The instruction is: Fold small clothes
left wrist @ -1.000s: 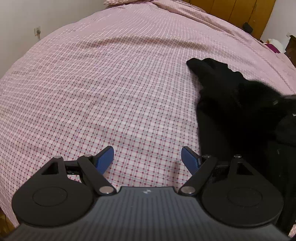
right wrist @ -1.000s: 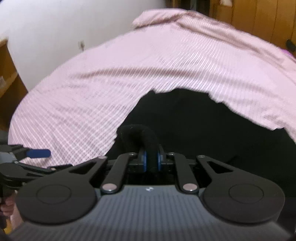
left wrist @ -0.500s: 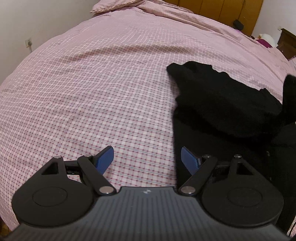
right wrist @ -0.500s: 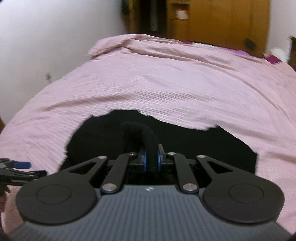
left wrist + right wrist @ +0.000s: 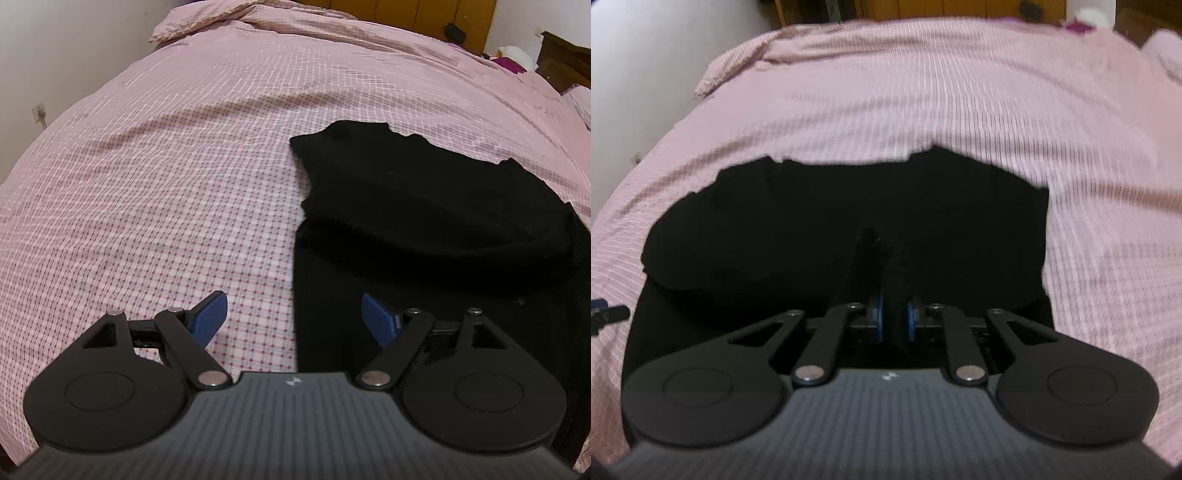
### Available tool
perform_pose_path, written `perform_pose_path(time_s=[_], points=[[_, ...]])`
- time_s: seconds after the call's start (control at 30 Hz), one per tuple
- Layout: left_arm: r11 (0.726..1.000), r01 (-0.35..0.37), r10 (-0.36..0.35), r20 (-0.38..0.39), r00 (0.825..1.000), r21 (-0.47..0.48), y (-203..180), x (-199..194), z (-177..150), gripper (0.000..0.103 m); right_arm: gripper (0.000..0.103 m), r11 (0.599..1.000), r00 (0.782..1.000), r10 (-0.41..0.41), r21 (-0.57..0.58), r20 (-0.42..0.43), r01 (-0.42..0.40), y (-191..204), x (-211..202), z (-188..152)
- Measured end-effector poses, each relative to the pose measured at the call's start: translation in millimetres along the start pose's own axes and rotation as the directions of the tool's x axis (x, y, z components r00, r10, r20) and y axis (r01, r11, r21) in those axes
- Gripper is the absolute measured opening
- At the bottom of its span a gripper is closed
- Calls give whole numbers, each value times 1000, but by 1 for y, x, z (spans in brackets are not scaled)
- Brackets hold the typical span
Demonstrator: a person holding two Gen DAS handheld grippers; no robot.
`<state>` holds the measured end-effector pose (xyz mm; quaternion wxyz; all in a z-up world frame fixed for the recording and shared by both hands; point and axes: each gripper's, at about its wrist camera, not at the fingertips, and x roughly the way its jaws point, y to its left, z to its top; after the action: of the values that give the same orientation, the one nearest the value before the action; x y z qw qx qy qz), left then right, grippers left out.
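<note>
Black garment [image 5: 424, 229] perhaps cut off right.

The left gripper [image 5: 293, 314] is hanging wide open over the black cloth's [image 5: 424, 229] edge. The right gripper [image 5: 895, 319] is pinching that cloth, its jaws just loosening a little.

One black garment [image 5: 424, 221] lies on one bed, which is covered by one pink checked bedspread [image 5: 166, 166]. Two grippers are in view, the left gripper [image 5: 294, 314] and the right gripper [image 5: 894, 319], each with two blue-padded fingers. One wall socket [image 5: 38, 110] shows on the white wall, and one wooden headboard [image 5: 424, 14] stands behind.
</note>
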<state>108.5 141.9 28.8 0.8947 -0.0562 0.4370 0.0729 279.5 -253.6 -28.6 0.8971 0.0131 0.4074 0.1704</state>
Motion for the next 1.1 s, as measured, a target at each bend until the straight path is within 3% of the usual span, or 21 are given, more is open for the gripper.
perform_pose_path(time_s=[0.13,0.3,0.37,0.4,0.43,0.67,0.77,0.8,0.83,0.9,0.97,1.1], points=[[1000,3,-3,12,1000,14,-9,2,6,83,30,999,999,-38,-10,-5,38,-12,-2,-15],[1000,15,-15,17,1000,14,-20,8,13,83,35,999,1000,2,53,4,-3,-30,-11,-23],[1000,18,-18,16,1000,13,-24,12,14,83,48,996,1000,22,89,21,-24,-34,-15,-23],[1000,18,-18,13,1000,13,-25,14,15,83,60,995,999,35,94,29,-37,-34,-17,-23],[1000,16,-16,10,1000,10,-26,17,15,83,63,995,998,46,88,37,-49,-32,-19,-23],[998,49,-48,22,999,-26,-32,23,16,83,63,996,996,88,-36,29,-87,4,-8,-18],[998,50,-49,23,999,-31,-33,22,17,83,62,996,999,33,-87,16,-31,19,12,-13],[998,49,-49,24,999,-34,-33,21,17,83,61,995,1000,16,-102,7,-16,22,18,-11],[998,49,-48,25,999,-36,-33,20,16,83,39,993,1000,8,-120,-4,-8,24,24,-9],[998,48,-46,33,998,-38,-32,18,16,83,10,990,1000,-2,-143,-17,0,24,26,-4],[998,46,-45,40,998,-38,-30,15,15,83,10,987,1000,20,-163,9,-18,21,13,0],[998,41,-39,43,998,-46,-28,14,14,83,10,944,996,68,-327,64,-44,19,-31,-7]])
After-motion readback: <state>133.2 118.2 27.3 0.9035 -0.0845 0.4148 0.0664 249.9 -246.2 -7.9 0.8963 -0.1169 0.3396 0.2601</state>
